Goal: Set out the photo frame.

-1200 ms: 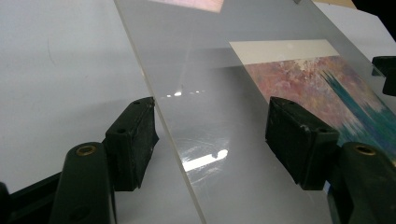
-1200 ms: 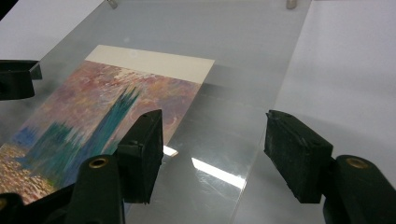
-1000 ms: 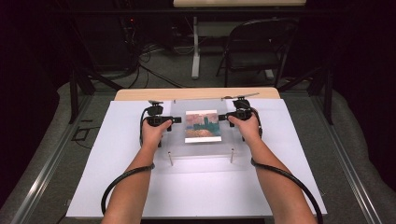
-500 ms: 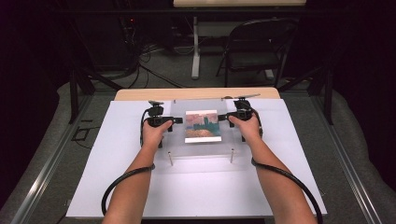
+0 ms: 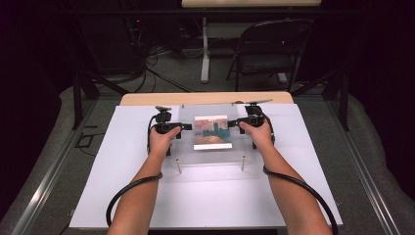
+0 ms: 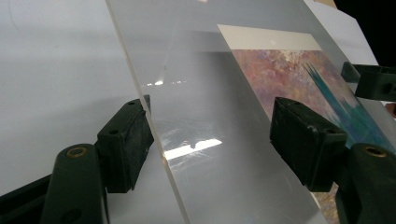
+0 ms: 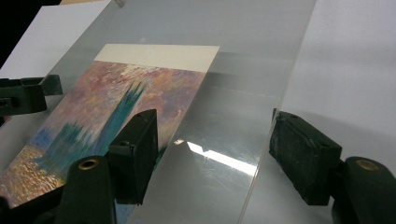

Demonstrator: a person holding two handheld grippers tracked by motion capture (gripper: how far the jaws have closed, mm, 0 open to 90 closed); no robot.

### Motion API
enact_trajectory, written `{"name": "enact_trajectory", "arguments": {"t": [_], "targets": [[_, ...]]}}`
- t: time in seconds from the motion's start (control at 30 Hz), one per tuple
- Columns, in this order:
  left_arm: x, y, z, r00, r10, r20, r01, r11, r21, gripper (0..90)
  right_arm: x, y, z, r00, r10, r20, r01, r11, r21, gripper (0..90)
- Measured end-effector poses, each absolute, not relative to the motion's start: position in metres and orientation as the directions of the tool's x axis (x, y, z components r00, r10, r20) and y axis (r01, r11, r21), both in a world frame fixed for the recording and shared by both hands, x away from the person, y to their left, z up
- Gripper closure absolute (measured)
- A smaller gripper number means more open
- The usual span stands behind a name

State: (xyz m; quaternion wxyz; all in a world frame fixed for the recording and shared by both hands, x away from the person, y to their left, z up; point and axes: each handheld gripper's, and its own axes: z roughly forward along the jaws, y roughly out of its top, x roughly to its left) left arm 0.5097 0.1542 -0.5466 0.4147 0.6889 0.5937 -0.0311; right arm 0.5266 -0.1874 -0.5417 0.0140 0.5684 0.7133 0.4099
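Note:
A clear acrylic sheet point(image 5: 210, 157) lies across the middle of the white surface, with a painted print point(image 5: 212, 132) of a teal tower in a pink sky showing through it. My left gripper point(image 5: 183, 127) is at the sheet's left edge and my right gripper point(image 5: 232, 123) at its right edge. In the left gripper view the sheet point(image 6: 201, 93) runs between the wide-apart jaws of the open left gripper point(image 6: 217, 135), beside the print point(image 6: 299, 74). The right gripper point(image 7: 215, 144) is open the same way, its jaws straddling the sheet's edge point(image 7: 243, 70) near the print point(image 7: 116, 107).
A white board point(image 5: 122, 171) covers the wooden table point(image 5: 205, 98). Two short metal posts point(image 5: 178, 166) stand at the sheet's near corners. A folding chair point(image 5: 266, 54) and cables are on the floor beyond the table.

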Motion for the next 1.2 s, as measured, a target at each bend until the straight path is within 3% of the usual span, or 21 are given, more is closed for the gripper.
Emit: {"name": "enact_trajectory", "arguments": {"t": [0.83,1.2], "targets": [[0.510,0.156,-0.543,0.280,0.787,-0.549,0.847,0.067,0.528,34.2,0.521,-0.185,-0.537,-0.325,0.840,0.434,0.799,-0.001,0.601,34.2],[0.505,0.160,-0.530,0.301,0.780,-0.549,0.824,0.078,0.562,40.0,0.514,-0.186,-0.522,-0.359,0.843,0.401,0.770,0.025,0.638,36.0]]}}
